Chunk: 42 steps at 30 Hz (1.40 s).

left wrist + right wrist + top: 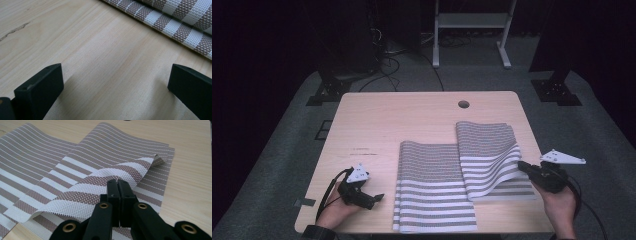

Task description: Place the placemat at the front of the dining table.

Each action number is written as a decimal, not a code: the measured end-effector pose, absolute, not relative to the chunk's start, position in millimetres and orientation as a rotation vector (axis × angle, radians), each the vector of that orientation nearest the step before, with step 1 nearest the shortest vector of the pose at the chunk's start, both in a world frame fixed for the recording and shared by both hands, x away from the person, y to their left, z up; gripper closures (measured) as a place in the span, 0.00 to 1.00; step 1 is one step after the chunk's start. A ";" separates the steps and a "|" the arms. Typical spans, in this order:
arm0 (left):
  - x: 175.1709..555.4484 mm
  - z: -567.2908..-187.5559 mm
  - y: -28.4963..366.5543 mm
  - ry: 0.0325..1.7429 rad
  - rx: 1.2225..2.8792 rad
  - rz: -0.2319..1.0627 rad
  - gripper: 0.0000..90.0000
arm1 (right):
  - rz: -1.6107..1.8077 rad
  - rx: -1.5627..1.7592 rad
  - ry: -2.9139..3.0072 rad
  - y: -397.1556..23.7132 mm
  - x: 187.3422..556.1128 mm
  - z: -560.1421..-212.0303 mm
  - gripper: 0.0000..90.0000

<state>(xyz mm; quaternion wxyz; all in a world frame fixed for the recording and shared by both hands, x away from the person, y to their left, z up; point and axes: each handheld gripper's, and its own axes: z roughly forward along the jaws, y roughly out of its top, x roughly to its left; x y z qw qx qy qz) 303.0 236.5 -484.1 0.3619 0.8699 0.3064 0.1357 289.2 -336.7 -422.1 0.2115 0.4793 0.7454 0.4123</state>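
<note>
Two brown-and-white striped woven mats lie on the wooden table (377, 120). The left mat (432, 190) is flat near the front edge. The right mat (487, 145) has its upper layer (105, 177) raised off the lower layer (152, 195) at the right edge. My right gripper (521, 165) (117, 183) is shut on that raised edge. To the left of the flat mat, my left gripper (376, 199) (115, 68) rests open over bare wood. Nothing sits between its jaws, and the flat mat's edge (175, 22) lies just beyond them.
A round cable hole (463, 104) sits near the table's far edge. Behind the table stand a white frame (472, 22) and dark stands, with cables (387, 65) on the grey floor. Bare wood spans the table's left half and back.
</note>
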 end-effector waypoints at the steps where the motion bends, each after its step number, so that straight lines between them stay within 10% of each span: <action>1: 303.0 -484.1 236.5 0.789 2.240 0.350 0.00 | 1.151 1.332 2.074 -336.0 291.2 -423.1 0.99; 42: 302.8 -484.1 236.4 0.791 2.240 0.348 0.00 | 1.234 1.151 2.243 -261.7 336.7 -418.8 0.99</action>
